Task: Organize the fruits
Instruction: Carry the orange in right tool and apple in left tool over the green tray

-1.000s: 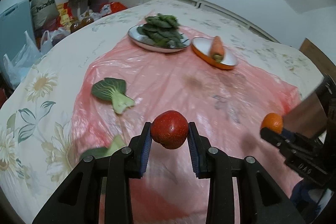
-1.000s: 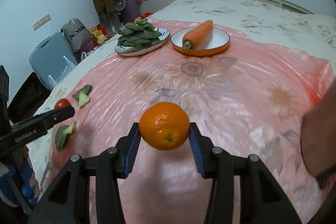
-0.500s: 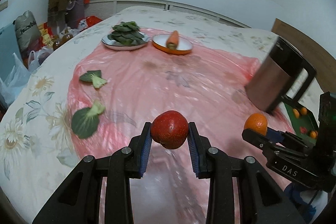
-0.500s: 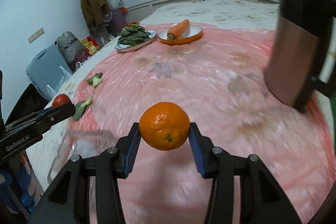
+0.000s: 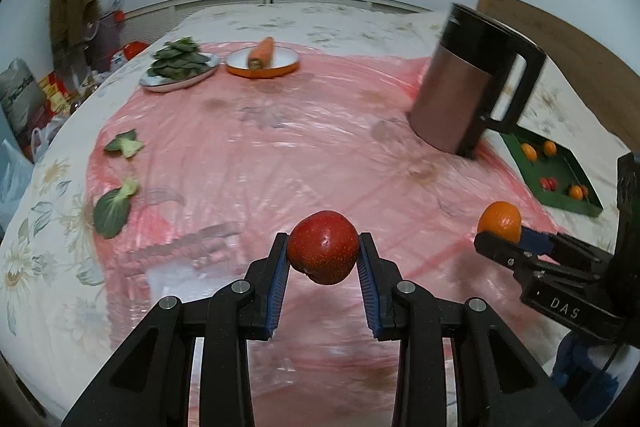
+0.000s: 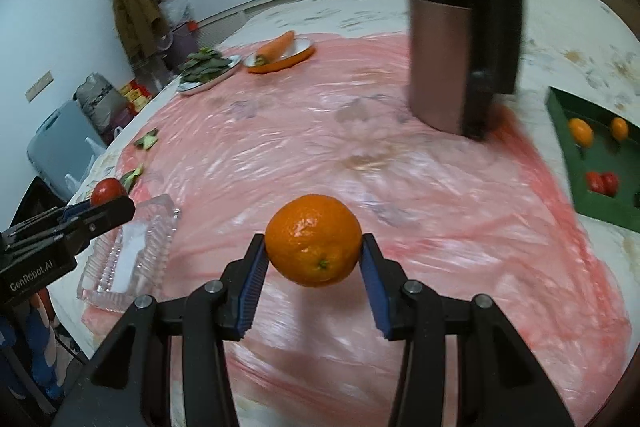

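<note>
Left wrist view: left gripper (image 5: 323, 259) jaws pinch a red apple (image 5: 323, 253) in the air over the pink sheet (image 5: 280, 155); right gripper (image 6: 313, 259) jaws pinch an orange (image 6: 313, 245). Green tray (image 6: 600, 163) with small fruits sits right, past the kettle (image 6: 460, 39). Step: carrying. Next, likely lower both into free tray compartments.

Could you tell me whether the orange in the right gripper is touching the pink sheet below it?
Apart. The right wrist view shows the orange clamped between the blue pads, with pink sheet visible beneath.
</note>
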{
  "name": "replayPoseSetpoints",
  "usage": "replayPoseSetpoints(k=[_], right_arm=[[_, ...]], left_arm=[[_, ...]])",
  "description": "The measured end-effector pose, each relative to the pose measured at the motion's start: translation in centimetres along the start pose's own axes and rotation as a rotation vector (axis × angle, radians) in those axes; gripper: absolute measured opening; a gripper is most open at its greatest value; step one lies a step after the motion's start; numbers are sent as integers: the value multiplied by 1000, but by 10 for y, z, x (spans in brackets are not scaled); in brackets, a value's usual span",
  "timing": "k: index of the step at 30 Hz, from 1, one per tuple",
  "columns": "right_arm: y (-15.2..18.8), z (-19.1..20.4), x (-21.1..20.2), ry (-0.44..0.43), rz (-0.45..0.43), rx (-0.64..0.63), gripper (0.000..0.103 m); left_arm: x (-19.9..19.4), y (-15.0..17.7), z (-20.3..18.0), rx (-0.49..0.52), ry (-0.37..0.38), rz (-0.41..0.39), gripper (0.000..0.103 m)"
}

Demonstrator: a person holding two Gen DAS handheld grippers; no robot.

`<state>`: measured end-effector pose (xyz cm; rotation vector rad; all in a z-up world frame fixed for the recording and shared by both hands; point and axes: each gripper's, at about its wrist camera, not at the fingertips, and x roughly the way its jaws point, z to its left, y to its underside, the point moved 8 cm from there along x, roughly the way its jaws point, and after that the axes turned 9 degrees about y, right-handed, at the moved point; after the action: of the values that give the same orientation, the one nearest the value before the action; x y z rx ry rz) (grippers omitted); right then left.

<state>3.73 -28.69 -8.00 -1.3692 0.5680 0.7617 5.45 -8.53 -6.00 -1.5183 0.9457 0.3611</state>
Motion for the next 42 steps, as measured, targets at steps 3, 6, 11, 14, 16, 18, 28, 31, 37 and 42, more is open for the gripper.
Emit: replayPoseSetpoints(k=[3, 6, 11, 14, 16, 18, 28, 31, 37, 42], right_arm=[[2, -17, -5, 8, -5, 29, 76], [5, -35, -9, 17, -12, 59, 76], [5, -65, -15, 39, -29, 99, 76], [5, -86, -20, 56, -40, 122, 76], [5, -102, -24, 69, -49, 142, 76], [6, -118, -27, 85, -54, 158, 76], [5, -216, -37, 199, -94, 257, 76], [-3, -251, -39, 253, -117, 279, 76], [-25, -319, -47, 360, -163, 300, 76], [-34, -364, -42, 409, -166, 310, 76]], left_arm=[[6, 1, -20, 26, 10, 15, 29], [14, 1, -40, 58, 17, 31, 29], [29, 0, -74, 111, 36, 54, 29], [37, -1, -92, 136, 50, 66, 29], [45, -2, -107, 155, 62, 76, 29], [52, -3, -122, 174, 74, 86, 29], [94, -18, -210, 265, 177, 114, 29], [110, -32, -242, 276, 229, 114, 29], [145, -60, -300, 310, 308, 110, 29], [181, -71, -338, 338, 330, 122, 29]])
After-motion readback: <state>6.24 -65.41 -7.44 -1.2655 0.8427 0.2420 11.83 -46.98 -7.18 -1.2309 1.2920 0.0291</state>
